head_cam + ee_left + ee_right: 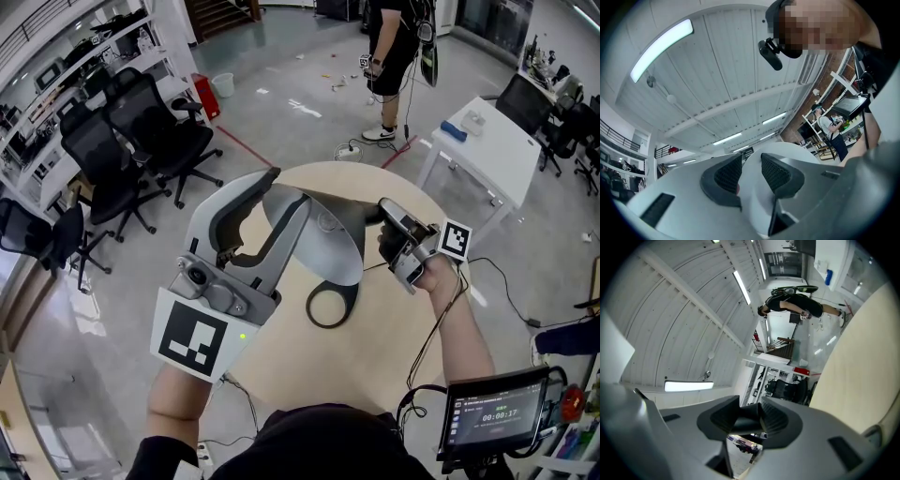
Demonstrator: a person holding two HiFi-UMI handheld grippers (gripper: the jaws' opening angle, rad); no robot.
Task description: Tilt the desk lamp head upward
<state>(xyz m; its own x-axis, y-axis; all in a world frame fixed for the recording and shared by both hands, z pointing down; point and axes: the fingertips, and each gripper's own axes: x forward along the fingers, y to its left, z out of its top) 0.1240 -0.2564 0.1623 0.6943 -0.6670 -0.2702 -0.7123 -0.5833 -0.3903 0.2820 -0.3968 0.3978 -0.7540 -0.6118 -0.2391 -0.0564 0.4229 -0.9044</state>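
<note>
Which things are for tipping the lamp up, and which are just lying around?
For the job: grey desk lamp with ring-shaped base; left gripper; right gripper; round wooden table under it.
Just around: black office chairs; white rectangular table; white bucket.

bright ceiling strip lights, fisheye-bent edges, sharp
</note>
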